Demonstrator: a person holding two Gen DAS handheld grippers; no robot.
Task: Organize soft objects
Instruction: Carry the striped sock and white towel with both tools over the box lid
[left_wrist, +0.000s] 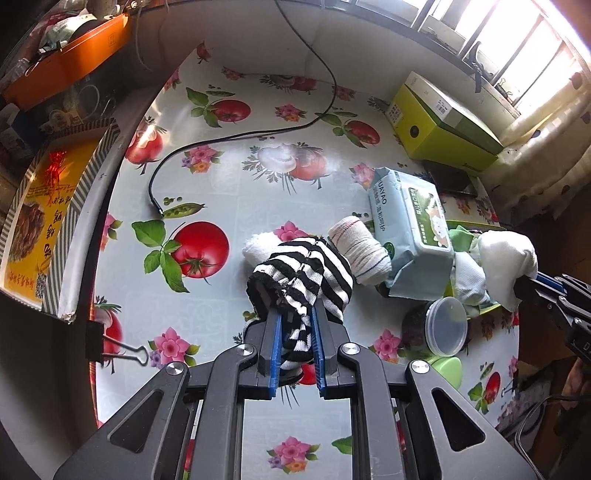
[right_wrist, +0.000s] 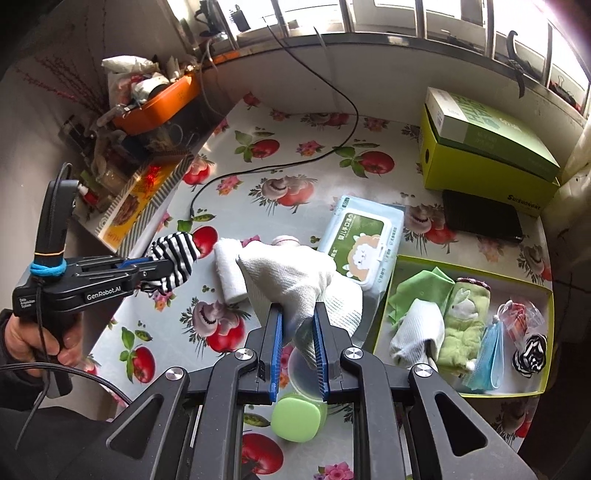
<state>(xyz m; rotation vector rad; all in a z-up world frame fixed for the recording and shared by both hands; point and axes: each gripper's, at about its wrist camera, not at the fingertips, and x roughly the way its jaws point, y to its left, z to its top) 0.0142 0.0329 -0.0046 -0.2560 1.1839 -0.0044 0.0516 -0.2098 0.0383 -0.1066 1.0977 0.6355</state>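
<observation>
My left gripper (left_wrist: 295, 314) is shut on a black-and-white striped sock (left_wrist: 306, 273) and holds it above the table; it also shows in the right wrist view (right_wrist: 173, 258). My right gripper (right_wrist: 298, 314) is shut on a white knit glove (right_wrist: 295, 273), seen in the left wrist view (left_wrist: 506, 258) over the green box. A rolled white towel (right_wrist: 231, 273) and a striped beige roll (left_wrist: 360, 251) lie on the table. The green box (right_wrist: 546, 384) holds a white cloth (right_wrist: 417, 328), a green plush (right_wrist: 461, 325), a blue mask (right_wrist: 487, 358) and a striped sock (right_wrist: 530, 352).
A wet-wipes pack (right_wrist: 364, 243) lies beside the box. A clear-lidded jar (left_wrist: 443, 326) and a green container (right_wrist: 297, 417) stand near the front. A yellow-green carton (right_wrist: 487, 155), a black cable (left_wrist: 236, 136), an orange tray (left_wrist: 70, 62) and a binder clip (left_wrist: 118, 349) sit around the table.
</observation>
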